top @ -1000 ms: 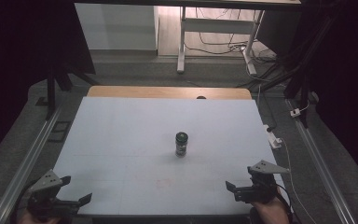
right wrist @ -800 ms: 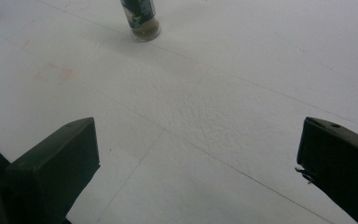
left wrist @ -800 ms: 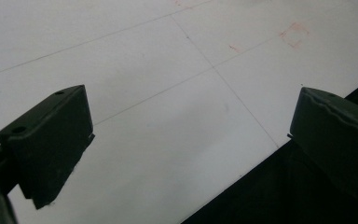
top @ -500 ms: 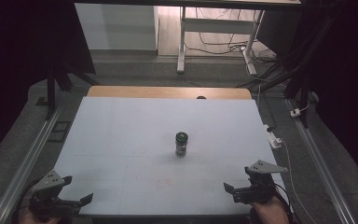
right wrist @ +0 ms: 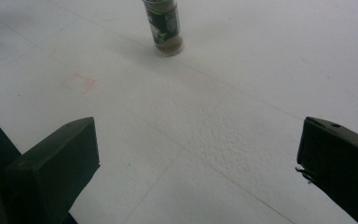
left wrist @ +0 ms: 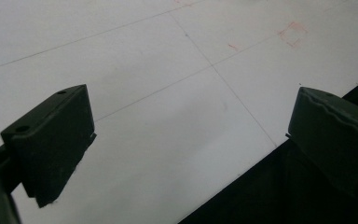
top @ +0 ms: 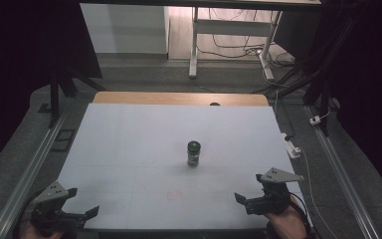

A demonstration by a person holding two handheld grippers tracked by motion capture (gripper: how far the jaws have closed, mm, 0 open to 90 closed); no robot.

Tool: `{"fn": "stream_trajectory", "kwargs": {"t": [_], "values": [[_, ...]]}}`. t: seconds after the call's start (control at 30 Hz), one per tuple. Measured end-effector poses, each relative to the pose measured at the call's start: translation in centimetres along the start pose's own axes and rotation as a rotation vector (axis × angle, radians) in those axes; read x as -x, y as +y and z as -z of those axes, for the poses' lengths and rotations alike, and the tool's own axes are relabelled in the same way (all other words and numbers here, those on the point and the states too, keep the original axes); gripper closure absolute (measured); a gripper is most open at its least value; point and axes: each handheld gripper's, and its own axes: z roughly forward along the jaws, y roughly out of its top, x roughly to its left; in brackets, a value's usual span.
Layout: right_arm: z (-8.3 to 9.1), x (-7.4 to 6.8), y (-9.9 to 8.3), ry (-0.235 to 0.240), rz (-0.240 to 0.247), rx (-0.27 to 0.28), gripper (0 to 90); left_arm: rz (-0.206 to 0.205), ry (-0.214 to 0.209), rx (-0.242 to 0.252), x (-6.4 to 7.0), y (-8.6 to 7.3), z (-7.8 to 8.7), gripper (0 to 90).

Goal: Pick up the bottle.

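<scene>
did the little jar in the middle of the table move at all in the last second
No. The jar stands upright at the same spot on the white table, equally far from the wooden strip along the far edge. Both claws are apart from it.

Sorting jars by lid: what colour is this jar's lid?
Dark green, nearly black; the jar lid shows best in the high view.

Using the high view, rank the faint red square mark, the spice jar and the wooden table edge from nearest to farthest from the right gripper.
1. Red square mark, to the left of the right gripper.
2. Spice jar, mid-table.
3. Wooden table edge, at the far side.
</scene>
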Motion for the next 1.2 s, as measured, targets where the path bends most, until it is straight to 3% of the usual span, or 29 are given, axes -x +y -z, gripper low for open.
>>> {"fn": "stream_trajectory", "kwargs": {"t": [0.4,0.83,1.03,1.2], "values": [[-1.1,-0.1,0.9,0.030,0.045,0.009,0.0,0.000,0.000,0.002,0.0,0.0,0.0,2.3],[-2.8,-0.4,2.0,0.067,0.063,-0.001,0.0,0.010,-0.003,0.002,-0.1,0.0,0.0,1.9],[-3.7,-0.4,2.8,0.096,0.044,-0.008,0.0,0.012,-0.002,-0.001,-0.1,0.0,0.0,1.6],[-4.7,-0.3,3.2,0.094,0.064,-0.019,0.0,0.013,-0.004,-0.002,-0.2,0.0,-0.1,1.4]]}}
